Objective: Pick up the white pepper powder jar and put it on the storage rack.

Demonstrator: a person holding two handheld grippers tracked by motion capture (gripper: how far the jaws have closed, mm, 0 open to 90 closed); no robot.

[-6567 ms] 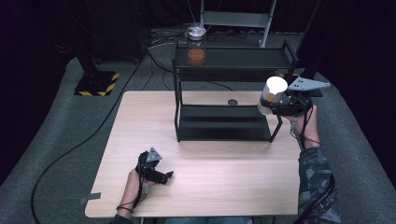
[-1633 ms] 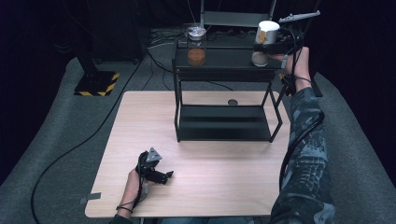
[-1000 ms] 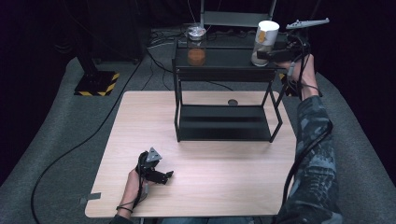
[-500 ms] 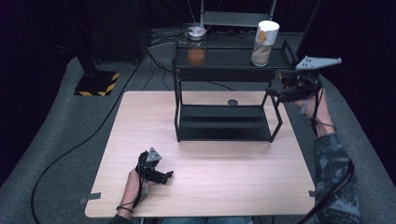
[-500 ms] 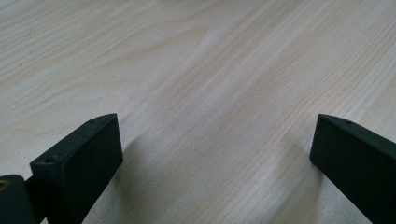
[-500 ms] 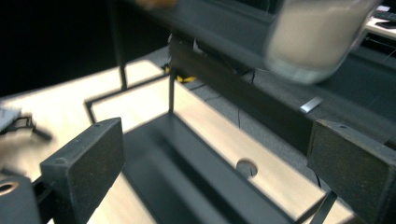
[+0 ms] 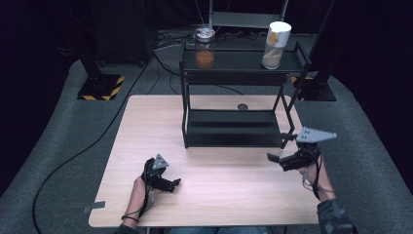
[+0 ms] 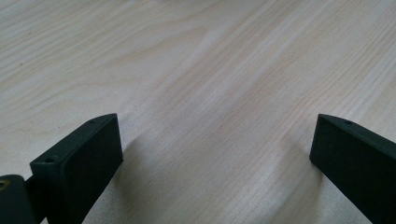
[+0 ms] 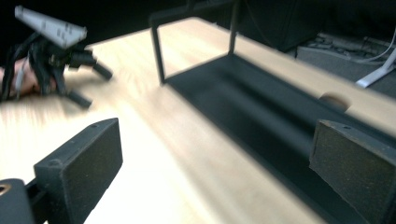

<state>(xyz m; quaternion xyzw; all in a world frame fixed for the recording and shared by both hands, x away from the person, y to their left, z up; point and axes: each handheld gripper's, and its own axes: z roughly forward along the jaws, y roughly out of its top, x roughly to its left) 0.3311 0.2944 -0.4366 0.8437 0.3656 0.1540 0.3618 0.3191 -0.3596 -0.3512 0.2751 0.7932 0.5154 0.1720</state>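
Fig.: white-lidded jar (image 7: 275, 45) stands on the rack's (image 7: 242, 61) top shelf at approx. 1 o'clock from table (image 7: 146, 117) centre, placing apparently done. It holds pale contents in its lower part. A second jar (image 7: 205, 48), at 12 o'clock, holds orange-brown material. Right gripper (image 7: 281, 147), at 4 o'clock, jaws just opened, spread wide, nothing between. Left gripper (image 7: 174, 185), at 7 o'clock, jaws spread on the table, empty. Lower shelf bare; remaining work, if any, not evident.

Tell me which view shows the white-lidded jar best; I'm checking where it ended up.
The high view: the white-lidded jar stands upright on the rack's top shelf, right end. The gripper views give nothing of it.
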